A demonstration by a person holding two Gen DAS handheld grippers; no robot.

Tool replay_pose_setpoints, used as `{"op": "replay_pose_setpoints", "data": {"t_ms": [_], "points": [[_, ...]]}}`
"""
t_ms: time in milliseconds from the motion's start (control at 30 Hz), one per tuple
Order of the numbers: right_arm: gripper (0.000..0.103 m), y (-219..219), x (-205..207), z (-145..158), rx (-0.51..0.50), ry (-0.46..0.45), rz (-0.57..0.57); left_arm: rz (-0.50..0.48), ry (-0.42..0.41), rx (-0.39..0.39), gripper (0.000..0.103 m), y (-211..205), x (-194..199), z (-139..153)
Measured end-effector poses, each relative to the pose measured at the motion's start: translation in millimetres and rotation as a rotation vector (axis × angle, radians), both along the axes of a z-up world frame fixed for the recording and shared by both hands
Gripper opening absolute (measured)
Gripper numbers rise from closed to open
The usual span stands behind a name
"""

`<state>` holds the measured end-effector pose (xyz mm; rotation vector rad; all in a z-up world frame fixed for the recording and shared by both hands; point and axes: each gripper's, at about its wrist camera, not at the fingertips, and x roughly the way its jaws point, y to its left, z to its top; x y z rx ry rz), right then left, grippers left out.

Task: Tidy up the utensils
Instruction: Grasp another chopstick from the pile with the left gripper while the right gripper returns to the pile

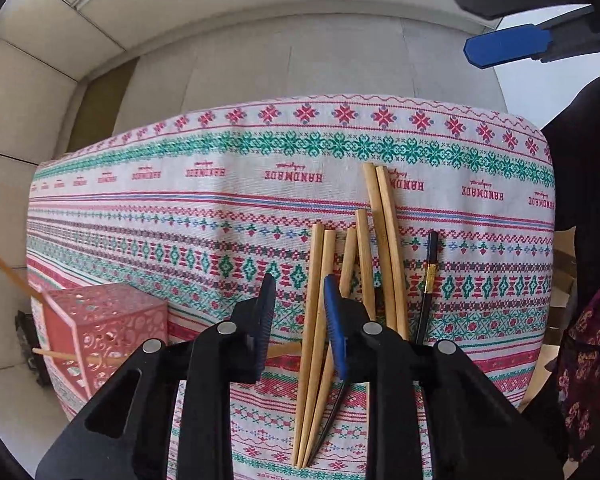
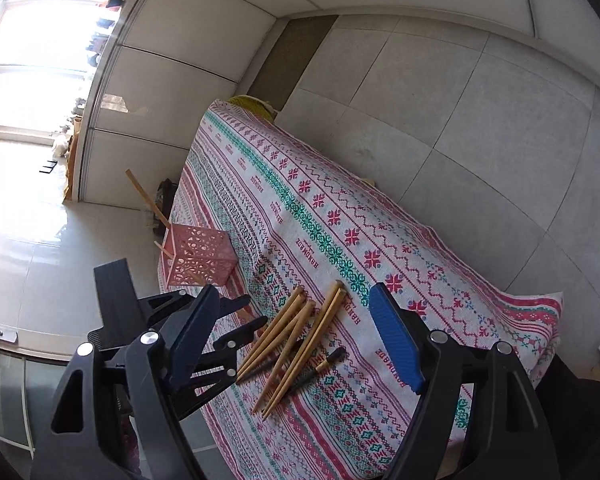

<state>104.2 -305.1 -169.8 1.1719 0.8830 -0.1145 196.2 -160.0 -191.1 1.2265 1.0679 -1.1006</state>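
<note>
Chopsticks (image 1: 318,320) lie bunched on the patterned worktop (image 1: 180,220); left tongs (image 1: 300,312), jaws narrowed, straddle two wooden ones without clearly pinching. Right tongs (image 2: 288,332) hang spread above. Farther off, a pink holder (image 2: 198,258) keeps two sticks.

A patterned tablecloth (image 2: 340,216) carries loose wooden chopsticks (image 2: 288,340), dark chopsticks (image 2: 320,368) and a pink basket (image 2: 200,260).

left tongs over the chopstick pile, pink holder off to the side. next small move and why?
Probably close the left tongs on the wooden chopsticks between their fingers, then lift: most of the pile lies loose on the tablecloth, and the pink holder holds only a couple.
</note>
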Motion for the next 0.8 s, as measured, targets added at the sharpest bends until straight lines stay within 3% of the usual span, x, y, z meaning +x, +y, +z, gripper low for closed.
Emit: {"op": "replay_pose_setpoints", "data": {"t_ms": [333,667,800], "points": [[0.076,-1,-1,3,0.016,-0.015,0.016,-0.027,0.038,0.091,0.025,-18,17,-35],[0.076,-1,-1,1,0.023,-0.004,0.023,-0.030,0.047,0.094,0.025,-19,30,-43],[0.076,-1,-1,1,0.024,0.001,0.018,-0.051,0.067,0.131,0.016,-22,25,-52]]}}
